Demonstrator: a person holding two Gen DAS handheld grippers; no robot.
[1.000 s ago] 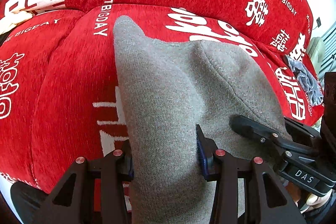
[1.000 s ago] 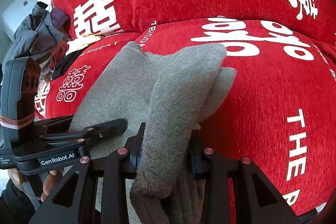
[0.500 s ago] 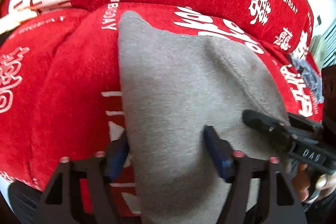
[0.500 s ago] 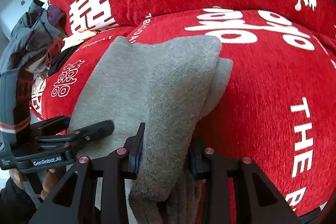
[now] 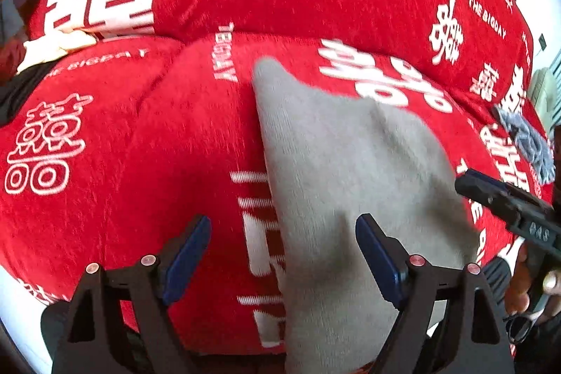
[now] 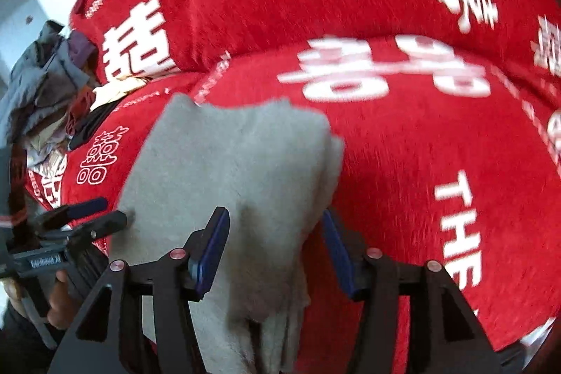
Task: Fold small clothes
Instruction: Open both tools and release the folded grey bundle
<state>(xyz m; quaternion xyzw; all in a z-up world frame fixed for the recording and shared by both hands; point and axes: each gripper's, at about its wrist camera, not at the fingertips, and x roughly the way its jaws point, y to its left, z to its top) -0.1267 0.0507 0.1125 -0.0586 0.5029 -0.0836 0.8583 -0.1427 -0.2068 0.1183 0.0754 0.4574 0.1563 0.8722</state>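
Nearest us, both grippers have just been opening: our left gripper (image 5: pixel 282 260) stands wide, our right gripper (image 6: pixel 277 249) parted, pads clear of the grey garment (image 5: pixel 350 184), which a second ago we pinched. Released, it lies folded on the red cover (image 5: pixel 140 146), printed "THE BIGDAY".

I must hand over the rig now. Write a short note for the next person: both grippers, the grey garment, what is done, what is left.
Left gripper: open, jaws have just been opening; grey garment lies partly between them, not pinched.
Right gripper: open, also just been opening; the garment's folded edge sits between the pads, apparently released.
Garment: folded over, resting on the red cushion.
Left: check the fold; more clothes are piled at the sofa's far left.
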